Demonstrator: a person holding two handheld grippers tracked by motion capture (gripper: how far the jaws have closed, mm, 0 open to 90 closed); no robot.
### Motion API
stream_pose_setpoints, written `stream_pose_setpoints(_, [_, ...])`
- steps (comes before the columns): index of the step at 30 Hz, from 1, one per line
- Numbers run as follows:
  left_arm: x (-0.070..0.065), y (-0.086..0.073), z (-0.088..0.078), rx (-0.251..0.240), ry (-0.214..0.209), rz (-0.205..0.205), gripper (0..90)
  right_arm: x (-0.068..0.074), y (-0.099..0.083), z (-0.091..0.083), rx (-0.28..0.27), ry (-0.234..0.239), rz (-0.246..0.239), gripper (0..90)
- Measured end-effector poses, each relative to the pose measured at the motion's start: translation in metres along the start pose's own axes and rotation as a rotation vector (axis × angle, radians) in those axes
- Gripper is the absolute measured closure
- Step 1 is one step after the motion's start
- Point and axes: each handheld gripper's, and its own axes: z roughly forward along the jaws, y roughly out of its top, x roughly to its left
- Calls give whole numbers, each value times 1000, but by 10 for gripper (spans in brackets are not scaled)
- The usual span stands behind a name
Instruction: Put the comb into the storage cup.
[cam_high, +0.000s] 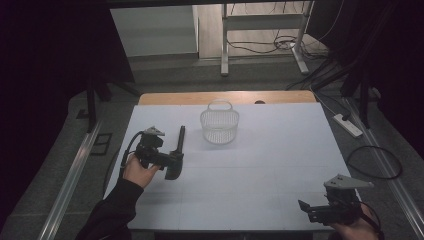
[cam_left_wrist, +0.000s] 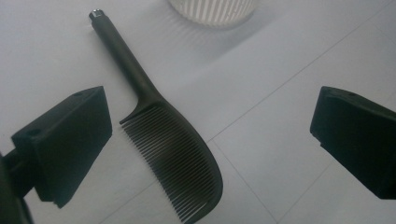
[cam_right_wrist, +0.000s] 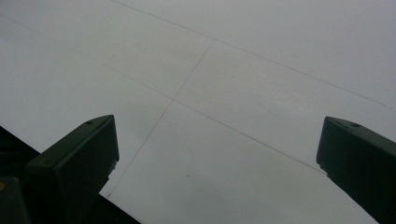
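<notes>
Left gripper view: our left gripper (cam_left_wrist: 210, 154) hangs spread wide over the black comb (cam_left_wrist: 175, 154), lying flat near the basket (cam_high: 219, 125); closing crooked, we judge, could skid it aside.

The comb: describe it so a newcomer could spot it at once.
On the white table, look left of the white mesh basket. The comb lies flat there, under the open left gripper. It is the only dark, toothed thing, with a long thin handle.
</notes>
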Motion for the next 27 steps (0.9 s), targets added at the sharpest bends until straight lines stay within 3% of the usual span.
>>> stream_pose_setpoints(27, [9,29,28,36,-8,32,0,0,0,0,5,3,-1,0])
